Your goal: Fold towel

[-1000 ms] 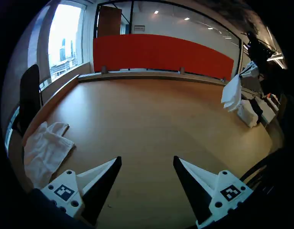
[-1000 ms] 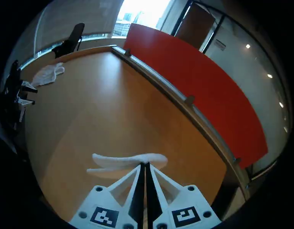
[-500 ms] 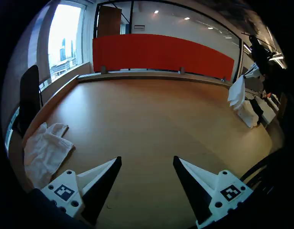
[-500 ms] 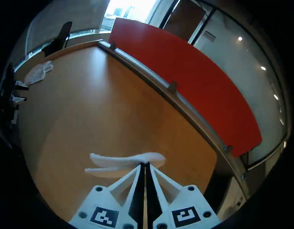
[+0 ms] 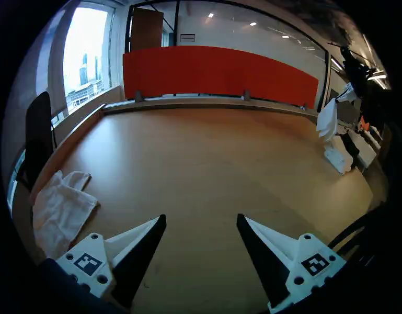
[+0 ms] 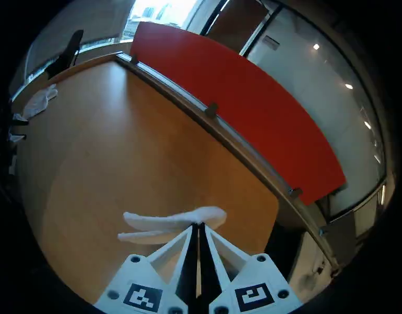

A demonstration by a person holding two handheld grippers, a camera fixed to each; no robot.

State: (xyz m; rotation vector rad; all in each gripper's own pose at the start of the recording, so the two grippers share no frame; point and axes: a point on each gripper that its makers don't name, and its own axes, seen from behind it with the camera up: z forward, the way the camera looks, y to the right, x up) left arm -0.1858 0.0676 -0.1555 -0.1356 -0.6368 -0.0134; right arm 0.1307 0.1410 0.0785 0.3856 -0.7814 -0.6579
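Right gripper (image 6: 198,226) fingers pinched almost closed on white towel (image 6: 172,220), lifted off the worktop near its right edge; seen hanging there in left gripper view. Left gripper (image 5: 199,215) fingers spread wide, holding nothing, above near edge. Wooden worktop (image 5: 201,152) mostly bare in the middle. Red divider screen (image 5: 221,70) runs along far edge. Crumpled towel (image 5: 59,209) lies at left edge, toward near-left corner. Small white cloth pile (image 5: 339,157) at right edge, just below the hanging towel.
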